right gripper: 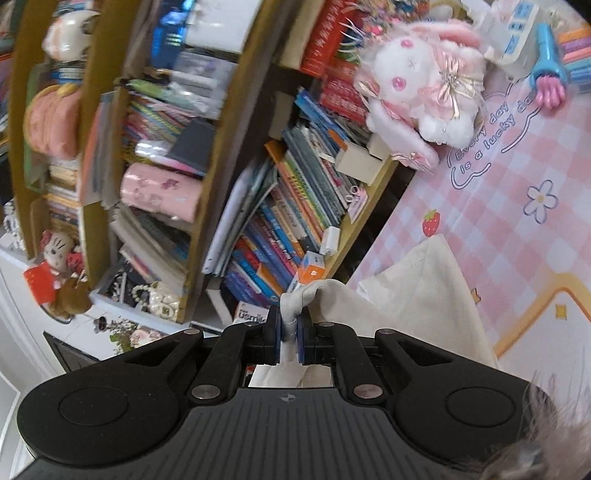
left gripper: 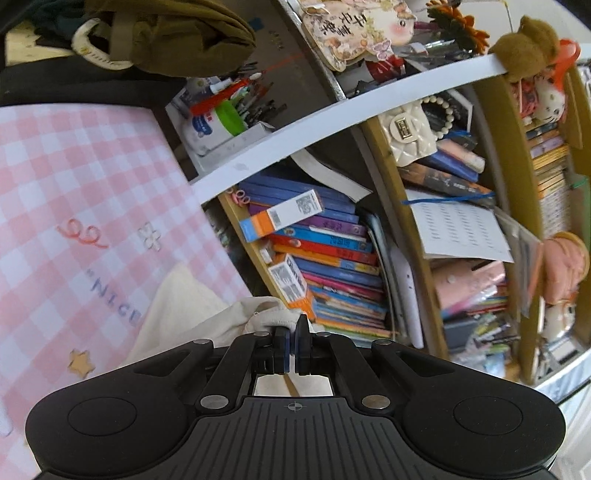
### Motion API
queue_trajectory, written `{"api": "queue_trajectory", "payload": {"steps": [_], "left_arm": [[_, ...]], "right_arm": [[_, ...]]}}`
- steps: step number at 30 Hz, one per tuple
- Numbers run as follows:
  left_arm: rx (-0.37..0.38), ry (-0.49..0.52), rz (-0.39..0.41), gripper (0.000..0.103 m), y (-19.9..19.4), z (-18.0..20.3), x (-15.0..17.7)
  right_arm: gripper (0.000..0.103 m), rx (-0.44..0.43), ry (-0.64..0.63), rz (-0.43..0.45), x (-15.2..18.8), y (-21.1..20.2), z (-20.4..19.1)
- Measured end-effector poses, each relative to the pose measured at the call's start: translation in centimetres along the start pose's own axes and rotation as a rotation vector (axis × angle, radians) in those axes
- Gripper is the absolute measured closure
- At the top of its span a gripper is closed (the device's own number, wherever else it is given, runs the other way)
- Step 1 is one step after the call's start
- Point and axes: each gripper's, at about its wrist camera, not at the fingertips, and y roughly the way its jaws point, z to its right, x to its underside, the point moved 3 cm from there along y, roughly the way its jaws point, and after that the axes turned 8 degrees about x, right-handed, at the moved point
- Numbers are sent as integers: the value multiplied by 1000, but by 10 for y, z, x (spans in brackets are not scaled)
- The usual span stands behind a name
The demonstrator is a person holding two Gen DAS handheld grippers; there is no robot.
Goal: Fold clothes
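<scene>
A cream-white garment [left gripper: 184, 306] lies on the pink checked table cover [left gripper: 74, 177] and is lifted at its edge. My left gripper [left gripper: 291, 330] is shut on a bunched fold of that cloth, which bulges just ahead of the fingertips. In the right wrist view the same cream garment [right gripper: 417, 291] drapes from the pink checked table cover [right gripper: 509, 192] up to my right gripper [right gripper: 290, 325], which is shut on a gathered corner that sticks up between its fingers. Both views are tilted, so the table runs along one side.
A crowded bookshelf [left gripper: 332, 251] with stacked books stands right behind the table edge. An olive bag [left gripper: 177, 33] sits at the far end. A pink-and-white plush rabbit [right gripper: 421, 85] and a blue toy [right gripper: 550, 70] rest on the cover. A furry sleeve [right gripper: 517, 450] shows at bottom right.
</scene>
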Motion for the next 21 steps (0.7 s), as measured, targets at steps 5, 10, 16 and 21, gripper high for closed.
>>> {"api": "queue_trajectory", "payload": {"steps": [5,10,16,21], "left_arm": [[-53,25,12,103,39,5,-2],[-140,9,-10,103,76,-15,-5],[-172,6,-45,103,115,-32,-17],[-223,-16,-99,103,144,-57,-22]], "right_arm": [[95,3,47,-16,-27,33,15],[95,53,65,-33,-45,66,29],[95,129,59,-44,-61,104,44],[95,224,63,-32,-60,134,58]]}}
